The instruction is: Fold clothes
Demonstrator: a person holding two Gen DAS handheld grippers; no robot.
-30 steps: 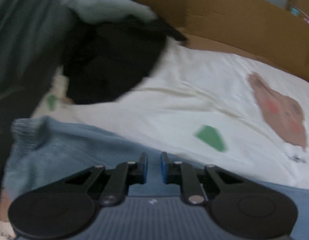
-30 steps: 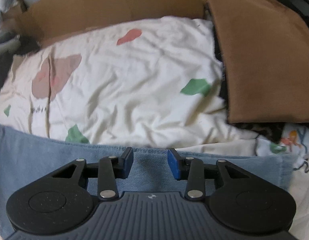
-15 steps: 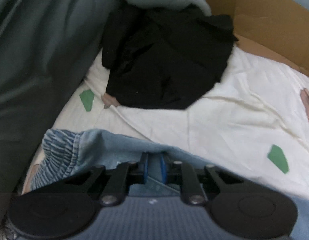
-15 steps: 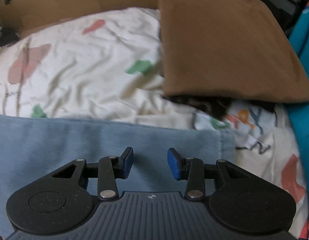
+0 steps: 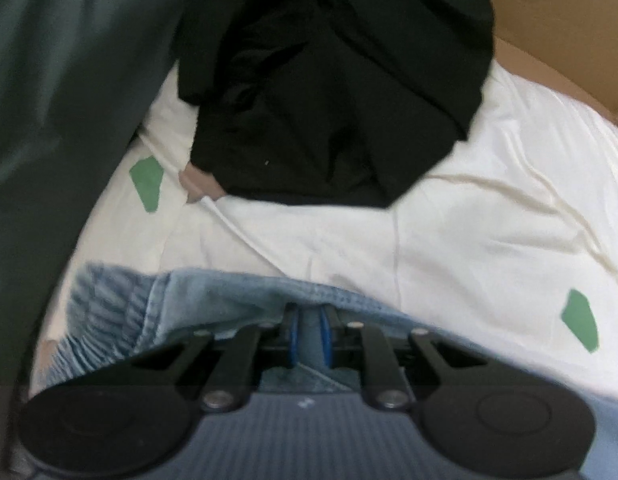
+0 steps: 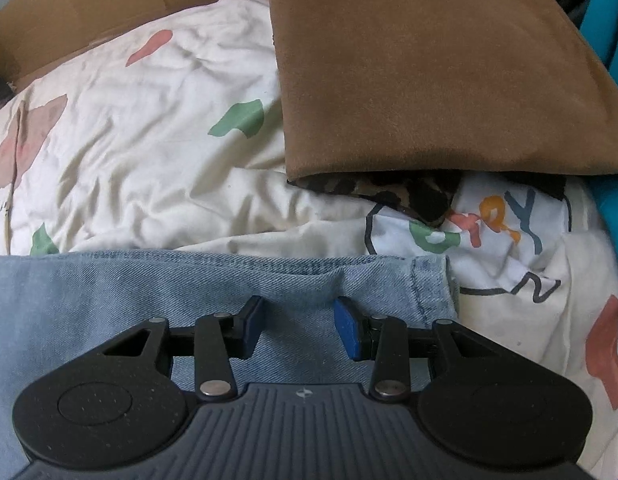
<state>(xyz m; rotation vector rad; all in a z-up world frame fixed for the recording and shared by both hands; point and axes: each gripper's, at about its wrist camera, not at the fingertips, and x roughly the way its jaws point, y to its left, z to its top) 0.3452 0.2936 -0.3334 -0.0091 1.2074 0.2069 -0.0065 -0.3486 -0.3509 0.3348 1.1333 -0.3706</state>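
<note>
Pale blue denim garment [image 5: 213, 300], faded, lying across the near edge of a cream bedspread [image 5: 449, 240] printed with green and pink patches. Gathered, ribbed waistband [image 5: 105, 304] bunched at its left end, stitched hem at its right end [image 6: 429, 284]. Left gripper [image 5: 309, 330] closing, nearly shut, a fold of denim pinched between the blue pads. Right gripper [image 6: 299, 326] half open above flat denim, pads gripping nothing. Crumpled black garment [image 5: 329, 92] near the far left corner. Folded brown cloth [image 6: 429, 68] at the right edge, leopard-print fabric [image 6: 393, 196] beneath it. Coloured letters [image 6: 505, 216] on white cloth, not fully readable. Cardboard wall [image 6: 89, 8] along the far edge.
</note>
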